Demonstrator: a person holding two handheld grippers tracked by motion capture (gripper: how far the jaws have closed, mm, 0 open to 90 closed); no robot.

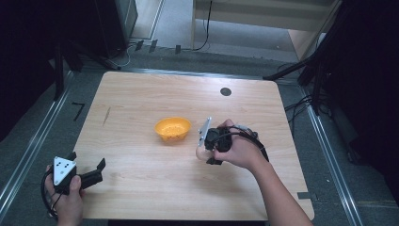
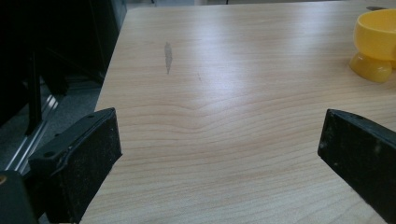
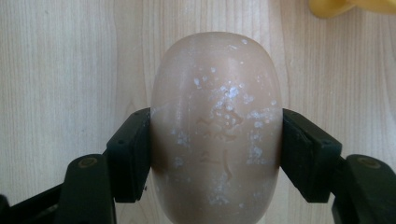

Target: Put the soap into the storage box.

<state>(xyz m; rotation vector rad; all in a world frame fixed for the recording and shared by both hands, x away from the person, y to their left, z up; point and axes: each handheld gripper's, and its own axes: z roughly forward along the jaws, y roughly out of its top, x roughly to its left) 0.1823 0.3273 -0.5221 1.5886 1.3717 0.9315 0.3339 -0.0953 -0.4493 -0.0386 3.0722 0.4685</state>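
A tan egg-shaped object (image 3: 215, 93) with white specks sits between the jaws of my right gripper (image 3: 215, 144), which is shut on its sides. In the high view the right gripper (image 1: 206, 150) points down over the table, holding the egg-shaped object (image 1: 201, 154) just right of a yellow bowl (image 1: 172, 128). The bowl's edge (image 3: 350, 5) peeks in at the top right of the right gripper view. My left gripper (image 1: 87, 160) rests at the table's front left corner, open wide, with bare wood between its jaws (image 2: 217, 135). The bowl (image 2: 376, 42) stands far off to its right.
The wooden table (image 1: 141, 94) has a dark round hole (image 1: 226, 91) near its far edge and a grey smear (image 1: 107, 115) at the left. Black stands and cables surround the table on the floor.
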